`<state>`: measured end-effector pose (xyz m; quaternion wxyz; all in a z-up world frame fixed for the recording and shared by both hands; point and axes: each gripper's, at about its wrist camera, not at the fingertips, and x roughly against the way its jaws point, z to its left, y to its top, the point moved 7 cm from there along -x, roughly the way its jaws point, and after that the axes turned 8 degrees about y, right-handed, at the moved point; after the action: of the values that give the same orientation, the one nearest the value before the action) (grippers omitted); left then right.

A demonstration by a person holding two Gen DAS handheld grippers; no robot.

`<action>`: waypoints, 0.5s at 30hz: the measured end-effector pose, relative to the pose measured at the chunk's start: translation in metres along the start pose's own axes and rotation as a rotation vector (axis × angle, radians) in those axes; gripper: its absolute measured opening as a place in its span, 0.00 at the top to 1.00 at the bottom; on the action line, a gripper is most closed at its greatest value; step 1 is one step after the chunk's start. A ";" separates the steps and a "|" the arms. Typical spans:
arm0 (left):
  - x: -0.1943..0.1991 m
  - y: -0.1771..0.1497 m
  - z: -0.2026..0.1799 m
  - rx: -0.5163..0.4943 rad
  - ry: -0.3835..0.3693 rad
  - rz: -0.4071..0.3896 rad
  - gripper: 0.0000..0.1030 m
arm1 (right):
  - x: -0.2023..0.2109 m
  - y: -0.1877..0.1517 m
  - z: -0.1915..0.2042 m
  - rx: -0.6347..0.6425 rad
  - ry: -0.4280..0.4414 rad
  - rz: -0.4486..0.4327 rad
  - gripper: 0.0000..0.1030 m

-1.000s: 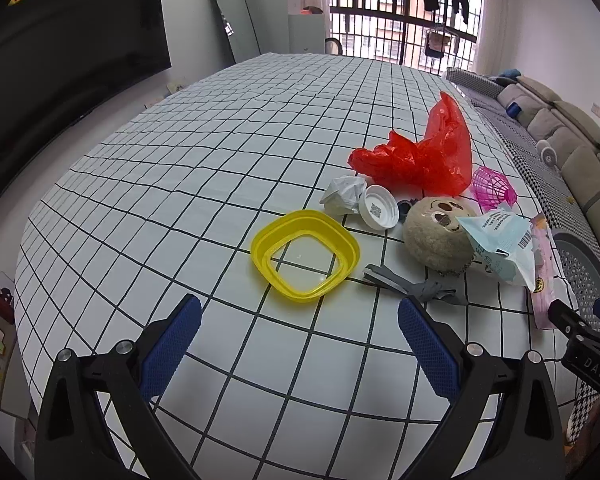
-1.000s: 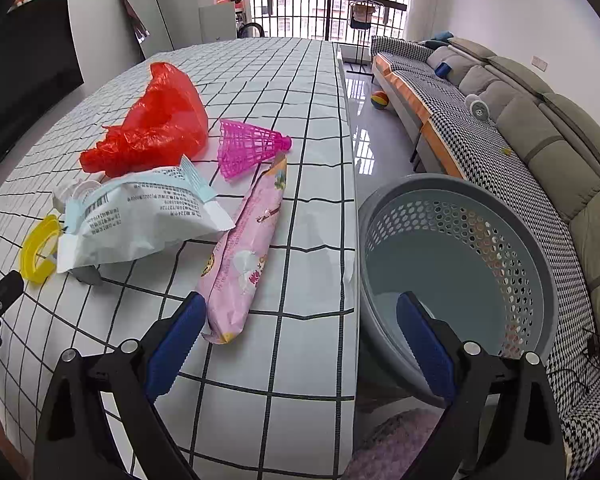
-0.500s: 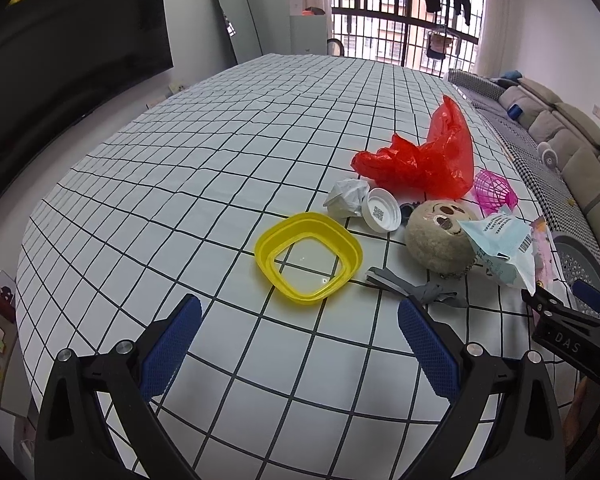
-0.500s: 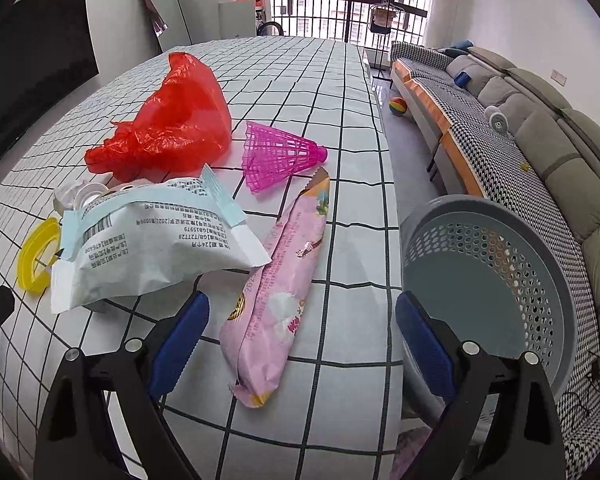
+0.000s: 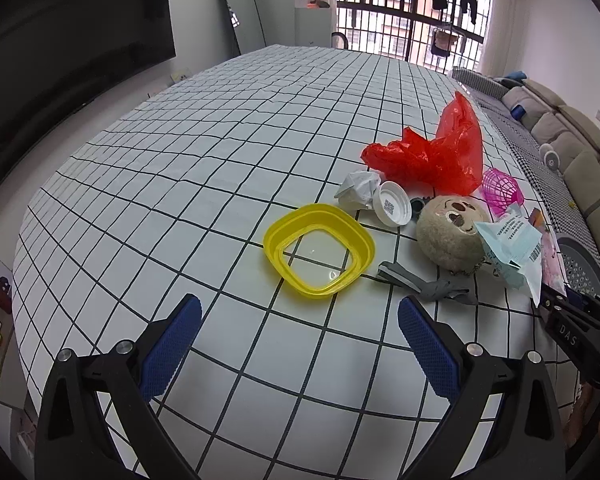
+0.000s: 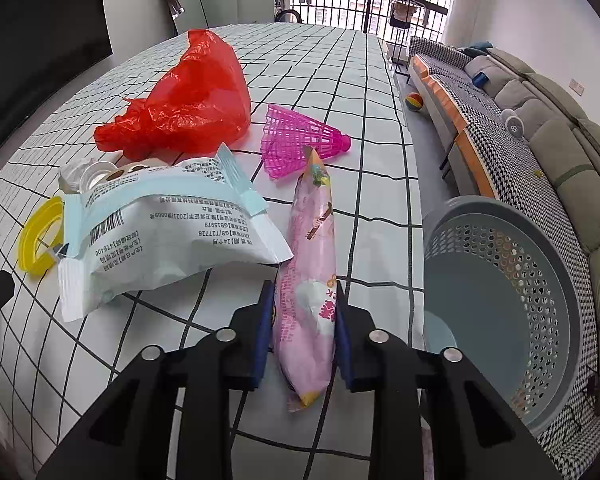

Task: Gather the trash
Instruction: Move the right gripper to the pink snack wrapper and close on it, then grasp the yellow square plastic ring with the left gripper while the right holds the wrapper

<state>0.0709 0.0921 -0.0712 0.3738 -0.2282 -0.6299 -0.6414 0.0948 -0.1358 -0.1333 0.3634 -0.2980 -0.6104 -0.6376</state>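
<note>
A long pink snack packet (image 6: 312, 248) lies on the checked table (image 5: 180, 200) near its right edge. My right gripper (image 6: 303, 292) straddles the packet's near end; its jaws are closing, and both blue pads touch the packet's sides. A white and blue packet (image 6: 160, 232), a red plastic bag (image 6: 188, 100) and a pink shuttlecock (image 6: 296, 140) lie just beyond. My left gripper (image 5: 299, 306) hovers open over bare cloth, short of a yellow ring lid (image 5: 319, 254). The right gripper (image 5: 572, 320) also shows at the left wrist view's right edge.
A grey perforated basket (image 6: 540, 280) stands on the floor by the table's right edge. A plush ball (image 5: 450, 232), white cap (image 5: 392, 208), crumpled paper (image 5: 356, 190) and grey clip (image 5: 424, 284) crowd the pile. A sofa (image 6: 560, 128) runs along the right.
My right gripper slid forward over the pink packet and its jaws came in from wide open onto the packet's sides. The left gripper has stayed put and open.
</note>
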 end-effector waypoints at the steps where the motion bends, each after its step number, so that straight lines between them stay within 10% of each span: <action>1: 0.000 -0.001 0.001 0.002 -0.001 0.002 0.06 | 0.003 -0.001 -0.001 -0.007 0.009 -0.007 0.75; 15: 0.001 -0.001 0.004 0.019 0.000 0.003 0.06 | 0.050 -0.019 -0.030 -0.093 0.040 -0.093 0.77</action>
<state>0.0686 0.0961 -0.0701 0.3768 -0.2257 -0.6358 -0.6347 0.0533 -0.1705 -0.1049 0.3312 -0.2730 -0.5861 -0.6873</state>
